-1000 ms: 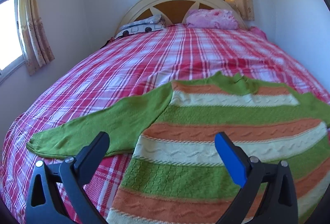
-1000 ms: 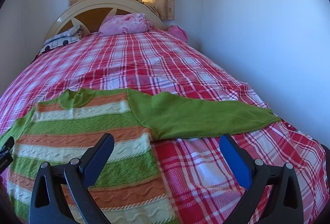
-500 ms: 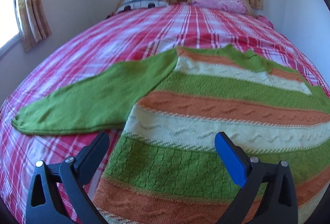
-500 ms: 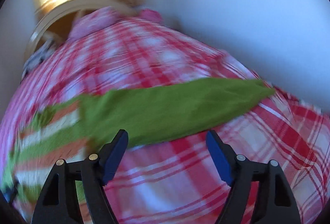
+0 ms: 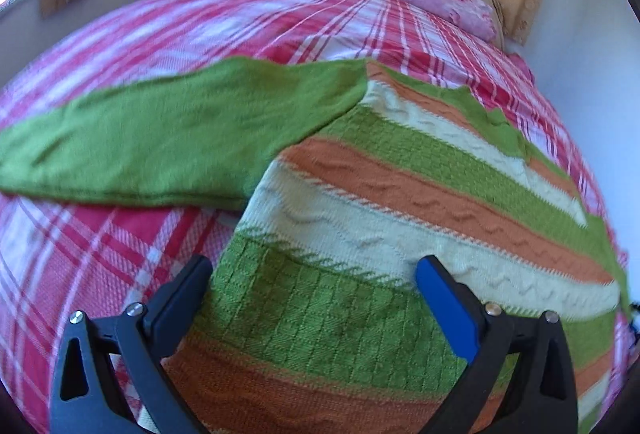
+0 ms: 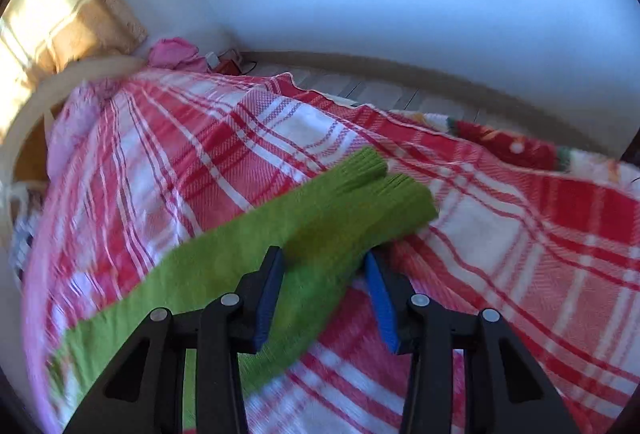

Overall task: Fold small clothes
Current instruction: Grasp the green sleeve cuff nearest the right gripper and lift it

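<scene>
A bed (image 5: 280,30) with a red plaid cover carries a striped knit sweater (image 5: 420,194) lying flat. In the left wrist view, the left gripper (image 5: 312,286) hovers open over its hem. In the right wrist view, the right gripper (image 6: 324,274), wide a second ago, has closed around the green sleeve (image 6: 320,218), probably starting the first fold.

Left hand-held gripper (image 5: 312,284) jaws spread wide, right hand-held gripper (image 6: 326,274) jaws partly closed

The sweater (image 5: 400,202) lies flat on the bed (image 5: 120,254), sleeves spread toward each side edge. Pillows (image 5: 444,0) sit at the head edge. A blanket (image 6: 516,146), maybe, lies along the far side edge.
</scene>
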Action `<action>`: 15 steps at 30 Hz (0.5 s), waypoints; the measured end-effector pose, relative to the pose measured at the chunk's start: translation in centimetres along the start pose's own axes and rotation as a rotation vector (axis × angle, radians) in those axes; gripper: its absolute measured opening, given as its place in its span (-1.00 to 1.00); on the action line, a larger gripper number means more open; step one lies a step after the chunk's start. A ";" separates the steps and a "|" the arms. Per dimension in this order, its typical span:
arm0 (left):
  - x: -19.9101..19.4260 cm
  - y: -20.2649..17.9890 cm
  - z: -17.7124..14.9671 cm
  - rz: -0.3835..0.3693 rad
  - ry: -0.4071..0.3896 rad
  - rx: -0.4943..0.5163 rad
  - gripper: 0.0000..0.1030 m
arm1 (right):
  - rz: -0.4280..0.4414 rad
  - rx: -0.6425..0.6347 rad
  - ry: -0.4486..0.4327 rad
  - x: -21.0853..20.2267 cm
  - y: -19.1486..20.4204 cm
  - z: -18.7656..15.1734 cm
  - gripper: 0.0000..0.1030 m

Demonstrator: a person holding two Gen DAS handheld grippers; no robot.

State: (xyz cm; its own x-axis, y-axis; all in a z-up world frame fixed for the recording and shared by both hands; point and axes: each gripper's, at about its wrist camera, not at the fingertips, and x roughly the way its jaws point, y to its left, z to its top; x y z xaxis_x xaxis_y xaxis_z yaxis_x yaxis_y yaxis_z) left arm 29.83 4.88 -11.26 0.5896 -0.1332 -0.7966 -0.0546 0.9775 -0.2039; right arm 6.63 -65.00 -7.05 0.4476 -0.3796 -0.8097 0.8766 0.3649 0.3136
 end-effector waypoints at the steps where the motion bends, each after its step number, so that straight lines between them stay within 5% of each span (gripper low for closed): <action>1: 0.0 0.2 0.0 -0.002 0.000 -0.017 1.00 | 0.019 0.034 -0.004 0.4 -0.5 0.4 -0.17; 4: 0.0 -0.1 -0.1 0.010 -0.003 -0.017 1.00 | 0.026 0.043 -0.019 0.8 -1.2 0.8 -0.61; 7: 0.1 -0.1 0.0 0.013 -0.004 -0.013 1.00 | 0.050 0.009 -0.034 1.0 -1.4 0.7 -0.79; 11: 0.1 0.2 0.1 0.007 -0.003 -0.019 1.00 | 0.125 0.058 -0.042 0.1 -2.4 0.9 -0.83; 15: 0.1 0.2 0.1 0.010 -0.004 -0.020 1.00 | 0.048 -0.029 -0.110 -2.0 -0.2 0.8 -0.84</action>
State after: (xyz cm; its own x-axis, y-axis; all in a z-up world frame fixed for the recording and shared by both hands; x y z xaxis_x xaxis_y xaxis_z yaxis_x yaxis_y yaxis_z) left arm 29.97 5.06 -11.36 0.5924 -0.1225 -0.7963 -0.0770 0.9752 -0.2073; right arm 5.70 -64.93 -5.08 0.5067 -0.4512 -0.7346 0.8491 0.4086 0.3347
